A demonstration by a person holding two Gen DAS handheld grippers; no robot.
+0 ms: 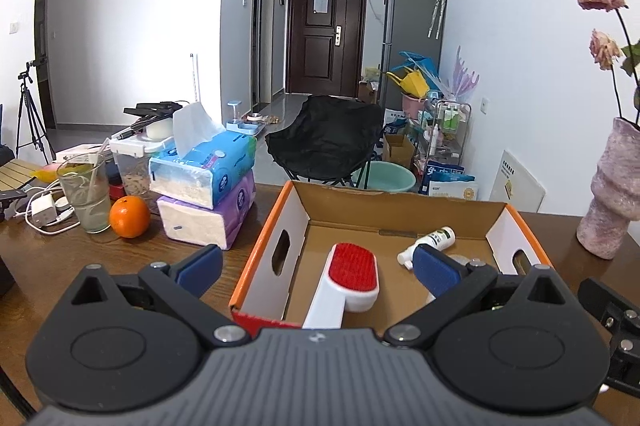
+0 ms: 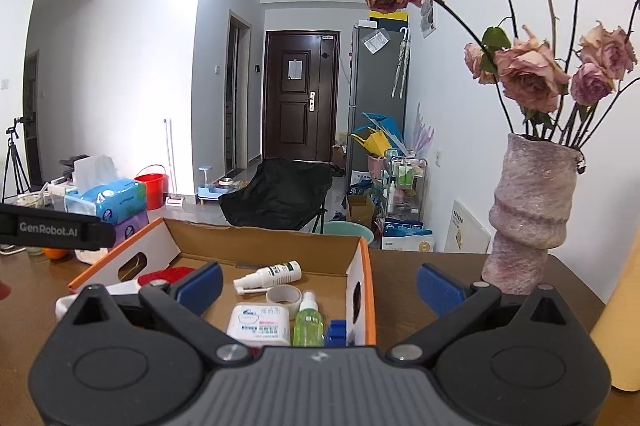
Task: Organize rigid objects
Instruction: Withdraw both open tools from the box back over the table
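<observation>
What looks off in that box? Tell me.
Nothing is damaged or spilled. The white spray bottle lies on its side in the cardboard box, while the green bottle stands upright. The lint brush lies slanted.
</observation>
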